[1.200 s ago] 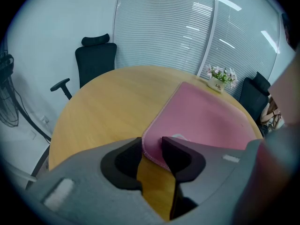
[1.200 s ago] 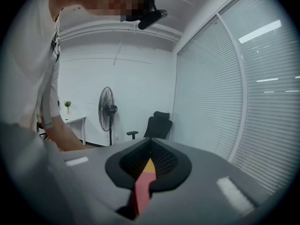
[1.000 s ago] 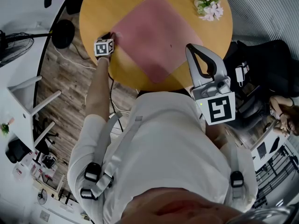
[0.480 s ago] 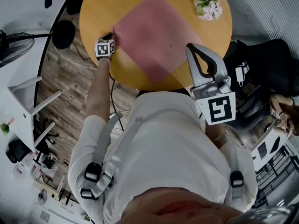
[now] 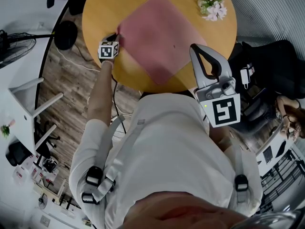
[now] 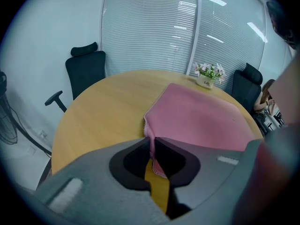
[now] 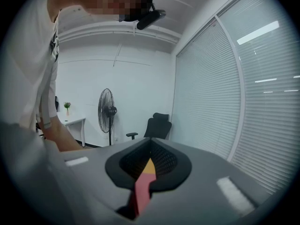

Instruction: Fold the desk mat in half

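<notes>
The pink desk mat (image 5: pixel 162 35) lies spread flat on the round wooden table (image 5: pixel 97 13), turned so that 1 corner points toward the table's left edge and another toward the person. The left gripper (image 5: pixel 116 36) is at that left corner. In the left gripper view its 2 jaws have just been closing and now pinch the stitched edge of the mat (image 6: pixel 201 121) between them, with the corner raised a little off the table (image 6: pixel 103 111) where the left gripper (image 6: pixel 152 142) holds it. The rest of the mat is flat on the wood. A small pot of flowers (image 5: pixel 212 4) stands near the table's far rim, just beyond the mat's far corner and not touching it. The right gripper (image 5: pixel 198 51) is held up in front of the person's chest, well apart from the mat. In its own view the right gripper (image 7: pixel 150 142) has its jaws pressed together with nothing between them, pointing at a standing fan (image 7: pixel 107 110) across the room.
</notes>
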{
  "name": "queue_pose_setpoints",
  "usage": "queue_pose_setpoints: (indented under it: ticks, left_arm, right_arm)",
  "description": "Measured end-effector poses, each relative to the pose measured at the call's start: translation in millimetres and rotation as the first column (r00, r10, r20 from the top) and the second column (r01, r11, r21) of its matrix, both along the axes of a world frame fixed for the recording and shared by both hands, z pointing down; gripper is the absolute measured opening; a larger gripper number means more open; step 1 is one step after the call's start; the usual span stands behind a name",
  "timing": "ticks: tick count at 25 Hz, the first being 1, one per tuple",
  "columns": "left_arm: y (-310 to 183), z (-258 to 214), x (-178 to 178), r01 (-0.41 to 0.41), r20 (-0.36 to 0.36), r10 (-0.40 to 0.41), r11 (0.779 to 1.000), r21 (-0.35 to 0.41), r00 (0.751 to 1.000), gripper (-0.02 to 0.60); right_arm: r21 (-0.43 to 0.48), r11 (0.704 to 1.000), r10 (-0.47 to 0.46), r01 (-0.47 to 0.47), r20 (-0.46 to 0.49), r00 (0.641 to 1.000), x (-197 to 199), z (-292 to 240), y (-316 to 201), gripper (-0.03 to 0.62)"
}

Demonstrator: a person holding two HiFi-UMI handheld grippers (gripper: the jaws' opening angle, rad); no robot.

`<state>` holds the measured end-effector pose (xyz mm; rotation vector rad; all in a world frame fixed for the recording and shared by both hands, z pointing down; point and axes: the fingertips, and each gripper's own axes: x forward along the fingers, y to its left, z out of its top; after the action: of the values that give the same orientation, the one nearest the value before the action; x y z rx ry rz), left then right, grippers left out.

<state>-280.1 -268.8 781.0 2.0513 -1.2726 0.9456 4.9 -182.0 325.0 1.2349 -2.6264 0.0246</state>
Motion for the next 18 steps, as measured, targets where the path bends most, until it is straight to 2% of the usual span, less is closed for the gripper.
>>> queue_pose_setpoints:
  ticks: [18]
  left_arm:
    - [14.7,-15.4,37.1,-0.141,-0.002,0.142,0.990,0.029,0.990,0.036]
  right_arm:
    - [0.014,1.000,0.001,-0.001,0.007,1.000,0.6,-7.2,11.3,0.005]
